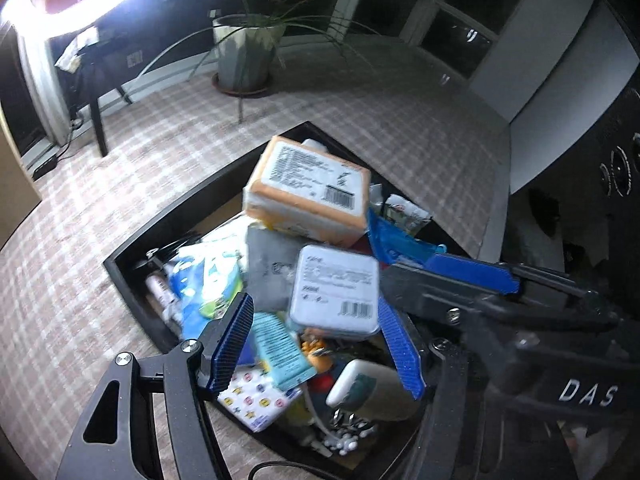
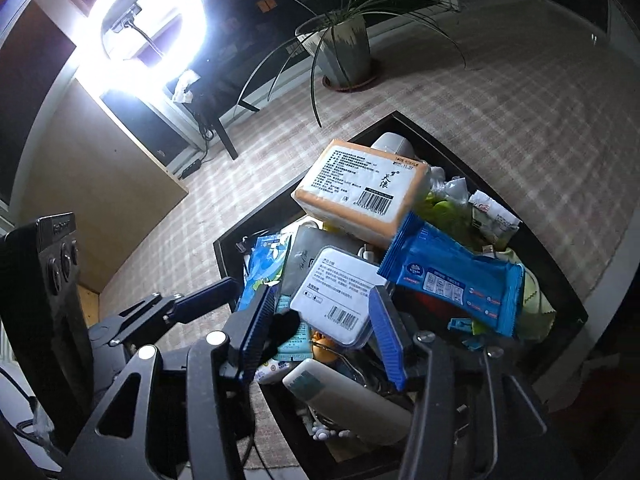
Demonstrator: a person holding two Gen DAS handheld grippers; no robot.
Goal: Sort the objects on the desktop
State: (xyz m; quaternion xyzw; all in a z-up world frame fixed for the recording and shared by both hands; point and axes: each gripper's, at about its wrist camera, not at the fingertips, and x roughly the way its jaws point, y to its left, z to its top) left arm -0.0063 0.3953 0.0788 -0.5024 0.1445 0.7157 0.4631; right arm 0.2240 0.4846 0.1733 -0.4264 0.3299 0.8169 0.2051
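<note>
Right wrist view: the right gripper (image 2: 324,340) hangs low and centre in the frame, jaws spread wide, with the white case (image 2: 340,296) lying between its blue fingers (image 2: 386,340). The pads do not seem to press on it, so I judge nothing is held yet. In the left wrist view the left gripper (image 1: 320,344) is also wide apart and carries nothing, its fingers straddling the same white case (image 1: 336,290), and the right gripper's body crosses in from the right edge.

The step looks like picking one item out of the black tray (image 2: 560,280), which fills the lower middle of both frames and is heaped. The case sits on top of the pile, so it is the easy pick. Only one gripper should close on it, squarely across its short sides, and lift straight up; the other should back off, as the two tools crowd each other.

The orange pack (image 2: 360,196) leans over the pile just above the case, and the blue pack (image 2: 452,284) lies to its right; either could slide if nudged. The checked cloth (image 2: 500,120) across the upper right is bare, good room for setting things down. The plant pot (image 2: 348,52) stands well apart at the top.
</note>
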